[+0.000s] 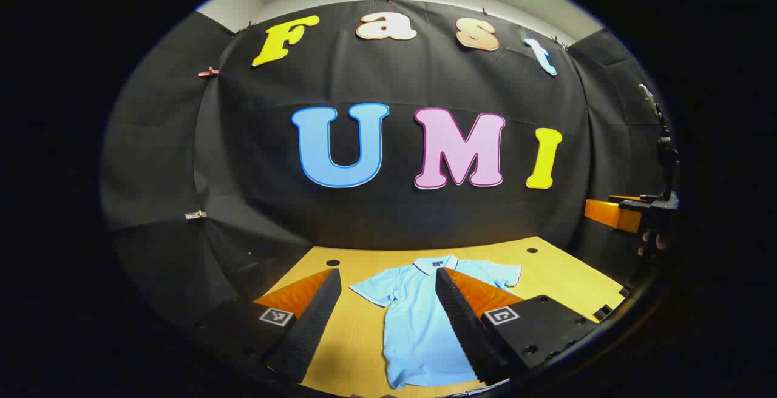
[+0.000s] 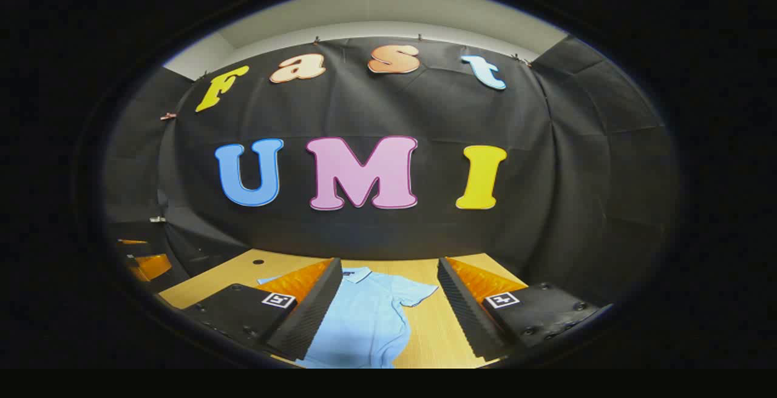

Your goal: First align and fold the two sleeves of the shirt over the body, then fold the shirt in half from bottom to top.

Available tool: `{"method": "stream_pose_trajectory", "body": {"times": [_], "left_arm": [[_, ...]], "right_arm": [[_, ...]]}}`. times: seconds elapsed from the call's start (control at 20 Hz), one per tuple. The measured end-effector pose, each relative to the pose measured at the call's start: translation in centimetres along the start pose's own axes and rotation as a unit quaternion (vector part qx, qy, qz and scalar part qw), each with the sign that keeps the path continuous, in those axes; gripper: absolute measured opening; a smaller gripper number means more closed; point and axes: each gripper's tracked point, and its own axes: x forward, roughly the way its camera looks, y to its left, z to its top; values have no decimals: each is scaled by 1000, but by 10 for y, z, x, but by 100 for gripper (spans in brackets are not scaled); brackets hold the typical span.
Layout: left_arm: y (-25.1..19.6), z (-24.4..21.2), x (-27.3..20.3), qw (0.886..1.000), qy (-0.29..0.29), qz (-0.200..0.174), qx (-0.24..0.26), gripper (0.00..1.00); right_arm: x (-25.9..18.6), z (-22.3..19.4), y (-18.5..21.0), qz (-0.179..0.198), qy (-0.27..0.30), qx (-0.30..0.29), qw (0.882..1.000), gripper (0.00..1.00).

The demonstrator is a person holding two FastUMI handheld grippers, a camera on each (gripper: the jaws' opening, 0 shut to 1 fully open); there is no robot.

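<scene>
Blue shirt (image 1: pixel 419 325) flat, sleeves out

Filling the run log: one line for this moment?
shirt flat on table | sleeves unfolded | left tool open | right tool open

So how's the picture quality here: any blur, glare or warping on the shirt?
Left gripper view: shirt sharp and evenly lit, no glare, table edges bowed by the fisheye. Right gripper view: dimmer and a bit softer, the shirt still readable.

Light blue shirt (image 1: pixel 419 325) with white-edged collar (image 1: pixel 434 263), on yellow-tan wooden table (image 1: pixel 358 331).
</scene>
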Motion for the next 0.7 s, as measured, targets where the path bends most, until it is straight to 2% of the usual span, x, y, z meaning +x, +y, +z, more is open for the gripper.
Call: {"method": "stream_pose_trajectory", "body": {"times": [0.5,0.7], "left_arm": [[3,-9,12,1000,28,2,4,98],[0,7,21,1000,22,5,12,98]], "right_arm": [[13,-11,-1,2,16,6,1000,97],[23,-23,5,17,29,19,999,97]]}}
